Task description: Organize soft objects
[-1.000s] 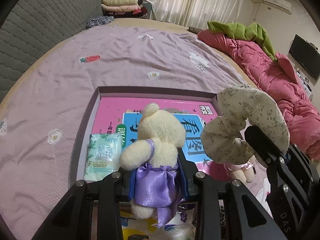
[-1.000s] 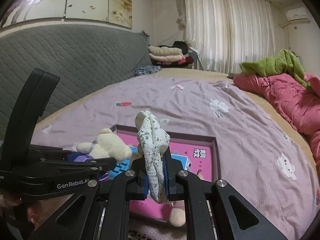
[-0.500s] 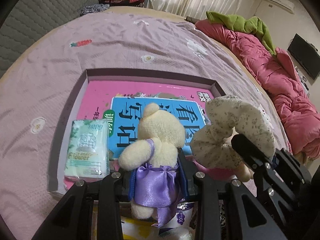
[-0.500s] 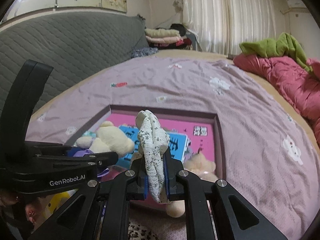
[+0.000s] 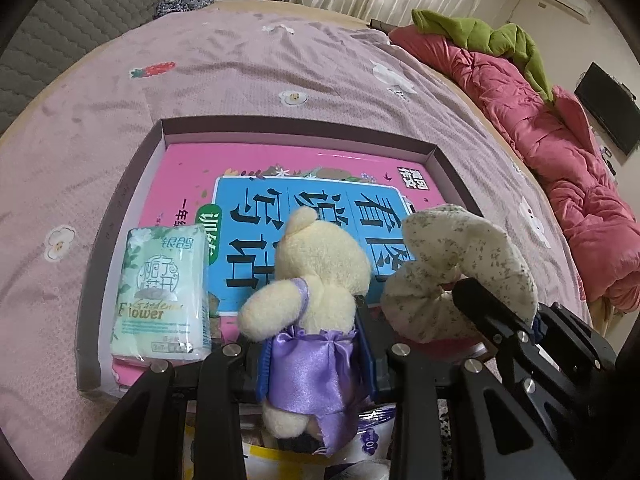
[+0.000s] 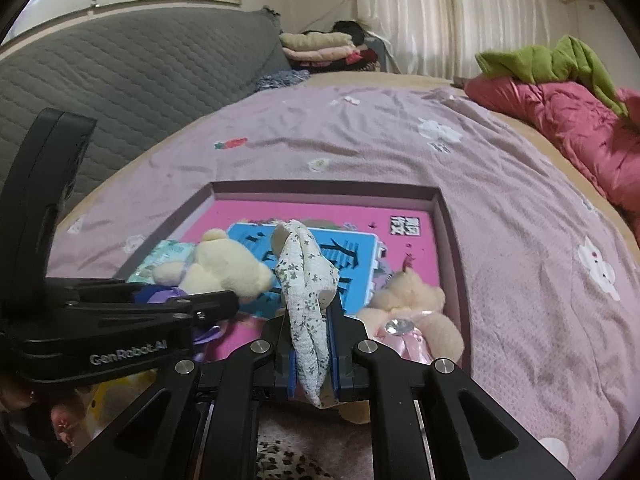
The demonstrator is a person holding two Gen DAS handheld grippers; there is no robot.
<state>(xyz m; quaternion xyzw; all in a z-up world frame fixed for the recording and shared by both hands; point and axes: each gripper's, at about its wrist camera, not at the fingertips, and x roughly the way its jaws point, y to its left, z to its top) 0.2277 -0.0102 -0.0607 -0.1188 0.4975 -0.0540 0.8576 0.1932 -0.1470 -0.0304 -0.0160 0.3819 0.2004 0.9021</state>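
Indoors, a bed [image 5: 240, 64] under a lilac sheet fills the room, with a pink quilt [image 5: 560, 152] along its far right side and pale curtains [image 6: 440, 12] behind. On it sits a shallow box [image 5: 292, 126]. Above the box, the left gripper [image 5: 316, 360] clamps a cream teddy bear [image 5: 320, 276]; the right gripper [image 6: 312, 360] pinches a floral scrunchie [image 6: 304, 280].
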